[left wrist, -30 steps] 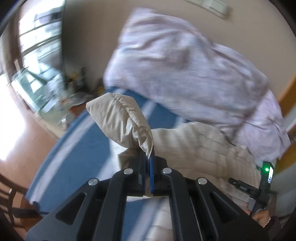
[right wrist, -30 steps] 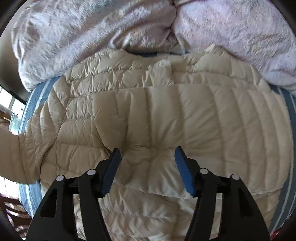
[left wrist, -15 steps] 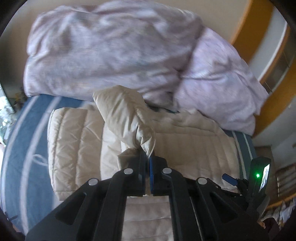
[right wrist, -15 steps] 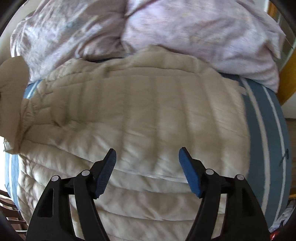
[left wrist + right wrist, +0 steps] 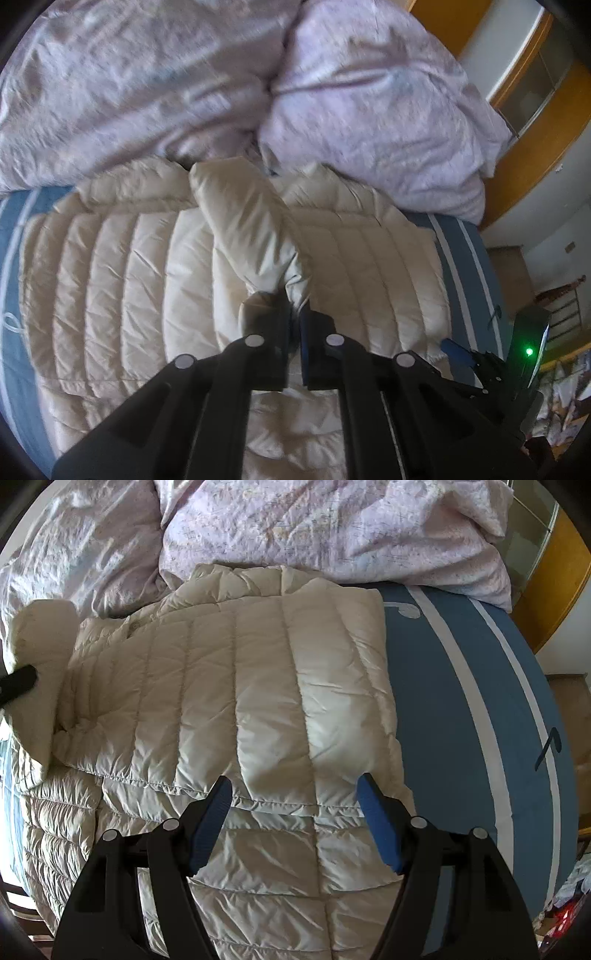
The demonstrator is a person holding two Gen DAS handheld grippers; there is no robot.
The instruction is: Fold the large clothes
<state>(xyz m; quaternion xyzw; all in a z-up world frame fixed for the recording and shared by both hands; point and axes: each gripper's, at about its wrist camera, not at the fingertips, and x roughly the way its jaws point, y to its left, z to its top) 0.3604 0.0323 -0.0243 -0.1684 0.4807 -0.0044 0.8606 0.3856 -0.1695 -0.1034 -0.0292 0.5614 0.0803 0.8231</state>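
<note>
My left gripper (image 5: pixel 295 325) is clamped on the cuff of the cream quilted puffer jacket (image 5: pixel 258 701), which lies spread on the blue striped bedsheet (image 5: pixel 461 709). My right gripper (image 5: pixel 293 823) hangs open above its hem, touching nothing. It looks light, puffy and slippery, so I'd pinch stitched seams and edges.

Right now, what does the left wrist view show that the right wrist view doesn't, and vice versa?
Left wrist only: the left gripper shut on the cream quilted sleeve cuff, lifted over the jacket, and the other tool's green light.

Right wrist only: the right gripper open above the folded hem, and a white music note printed on the sheet.

Both: cream quilted puffer jacket, lilac crumpled duvet, blue white-striped bedsheet.
</note>
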